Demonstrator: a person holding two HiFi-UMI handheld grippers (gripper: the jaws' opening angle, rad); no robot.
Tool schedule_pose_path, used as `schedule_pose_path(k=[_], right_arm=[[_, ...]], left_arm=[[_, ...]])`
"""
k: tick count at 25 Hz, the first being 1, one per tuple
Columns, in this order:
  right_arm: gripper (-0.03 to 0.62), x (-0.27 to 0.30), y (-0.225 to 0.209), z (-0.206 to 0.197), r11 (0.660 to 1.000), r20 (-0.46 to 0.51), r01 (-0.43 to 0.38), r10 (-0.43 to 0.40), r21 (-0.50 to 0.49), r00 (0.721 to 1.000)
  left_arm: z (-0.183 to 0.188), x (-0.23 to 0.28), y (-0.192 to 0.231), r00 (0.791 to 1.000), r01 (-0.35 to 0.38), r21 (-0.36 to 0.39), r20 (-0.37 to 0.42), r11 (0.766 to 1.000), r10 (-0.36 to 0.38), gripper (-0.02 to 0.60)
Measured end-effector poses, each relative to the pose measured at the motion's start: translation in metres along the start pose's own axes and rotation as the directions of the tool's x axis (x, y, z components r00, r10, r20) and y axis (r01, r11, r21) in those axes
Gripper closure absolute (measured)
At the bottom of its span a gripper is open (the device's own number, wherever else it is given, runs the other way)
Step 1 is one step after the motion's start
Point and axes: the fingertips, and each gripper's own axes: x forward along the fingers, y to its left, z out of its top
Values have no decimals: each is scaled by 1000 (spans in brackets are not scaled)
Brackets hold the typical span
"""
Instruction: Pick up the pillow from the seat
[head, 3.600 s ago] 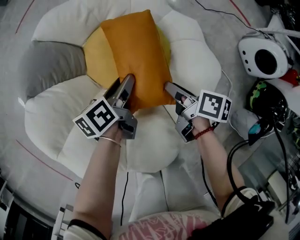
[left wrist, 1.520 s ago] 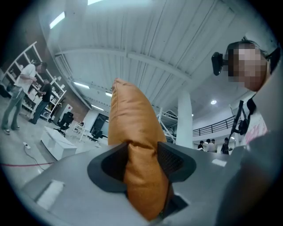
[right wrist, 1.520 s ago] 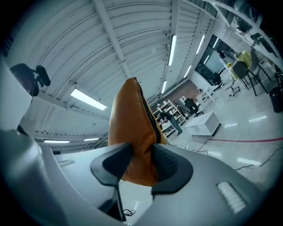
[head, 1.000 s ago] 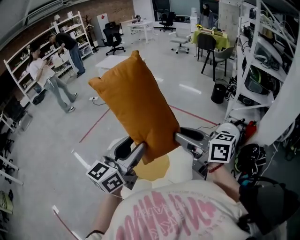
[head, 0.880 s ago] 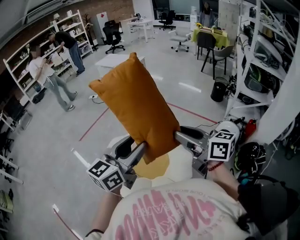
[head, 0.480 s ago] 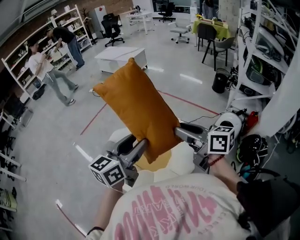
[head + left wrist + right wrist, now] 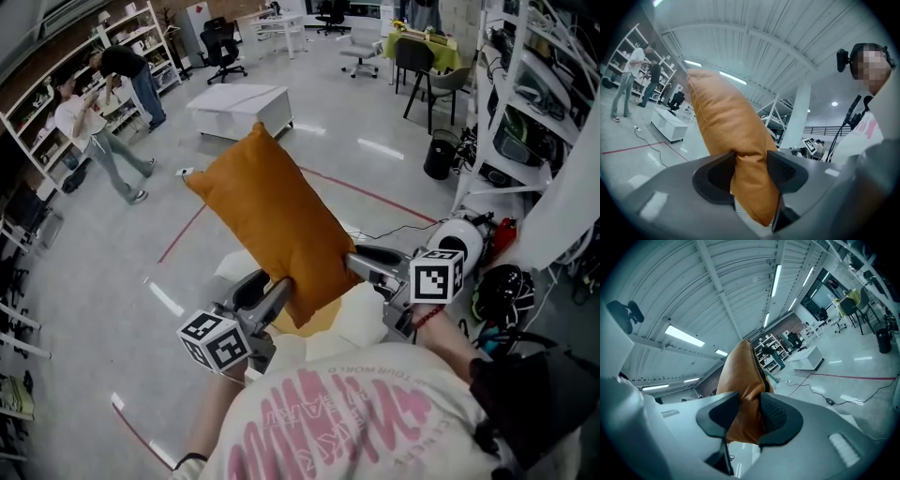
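Your patterned shirt (image 7: pixel 347 422) fills the bottom of the head view. Directly above it, the left gripper (image 7: pixel 272 292) and the right gripper (image 7: pixel 356 264) flank the lower end of the orange pillow (image 7: pixel 272 220).

In each gripper view, both pads press into the fabric. The left gripper pinches one lower edge of the pillow, with a corner hanging below its jaws. The right gripper pinches the opposite edge. You hold the pillow up in the air above the seat (image 7: pixel 361 323), tilted, with its top corner toward the upper centre of the frame.

The seat's white padding and its yellow cushion (image 7: pixel 319 326) show just below the pillow at centre frame. The pillow and both grippers cover most of the seat.

Right of the right gripper, a white rounded device (image 7: pixel 461 236) sits at the foot of the metal racks (image 7: pixel 534 112) along the right edge. A dark cable (image 7: pixel 398 228) trails over the floor (image 7: pixel 94 272) toward it. The floor is pale grey and glossy, and a red line (image 7: pixel 192 230) crosses it left of the pillow.

Farther off, a low white table (image 7: pixel 239 101) stands at upper centre and a black bin (image 7: pixel 438 157) at upper right. Two people (image 7: pixel 94 141) stand by the shelving (image 7: pixel 131 28) at upper left. Office chairs (image 7: pixel 223 56) line the top edge.
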Motion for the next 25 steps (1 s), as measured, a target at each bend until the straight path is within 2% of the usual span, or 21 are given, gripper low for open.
schedule_pose_path(k=[25], right_arm=[[453, 1, -29, 5, 999, -14, 36, -36, 10, 999]], left_arm=[[-11, 26, 16, 999, 2, -23, -43, 1000, -3, 357]])
